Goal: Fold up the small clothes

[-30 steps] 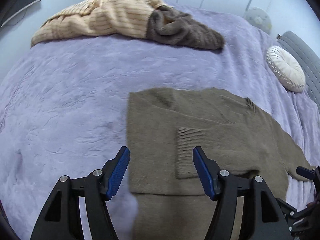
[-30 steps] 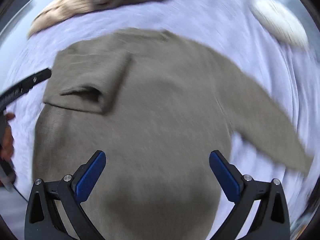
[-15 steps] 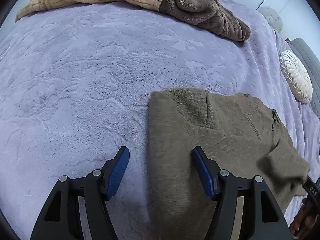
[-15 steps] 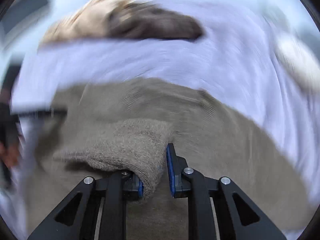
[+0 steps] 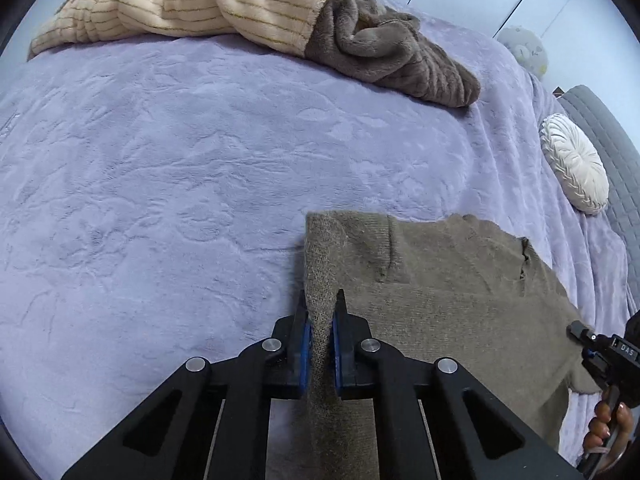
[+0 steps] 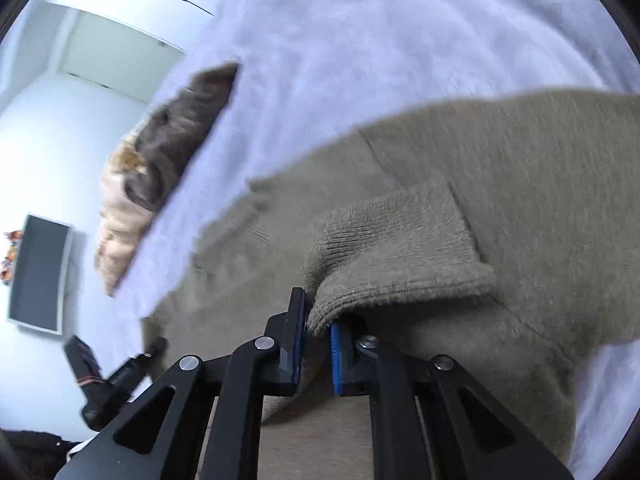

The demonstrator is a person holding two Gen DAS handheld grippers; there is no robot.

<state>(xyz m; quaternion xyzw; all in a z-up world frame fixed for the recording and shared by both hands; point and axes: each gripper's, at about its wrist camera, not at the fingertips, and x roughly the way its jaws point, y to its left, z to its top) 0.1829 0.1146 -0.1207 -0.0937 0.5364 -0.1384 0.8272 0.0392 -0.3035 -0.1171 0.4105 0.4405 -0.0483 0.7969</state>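
An olive-brown knit sweater (image 5: 440, 300) lies flat on the purple bedspread (image 5: 160, 160). My left gripper (image 5: 320, 308) is shut on the sweater's left side edge, with a ridge of fabric pinched between its blue pads. In the right wrist view the sweater (image 6: 520, 140) fills the right half. Its ribbed sleeve cuff (image 6: 400, 248) is doubled back over the body. My right gripper (image 6: 318, 320) is closing its jaws on that cuff, and the pads press on it. The right gripper's body and a hand (image 5: 608, 420) show at the right edge of the left wrist view.
A cream striped and brown fleece heap (image 5: 240, 8) lies at the bed's far side. A round white cushion (image 5: 574, 164) rests by a grey padded headboard (image 5: 612, 136) at the right. A dark screen (image 6: 40, 276) hangs on the wall.
My left gripper slid up along the sweater's side edge and its jaws closed on it. My right gripper closed on the sleeve cuff, rolled, and carried it across the sweater's body.
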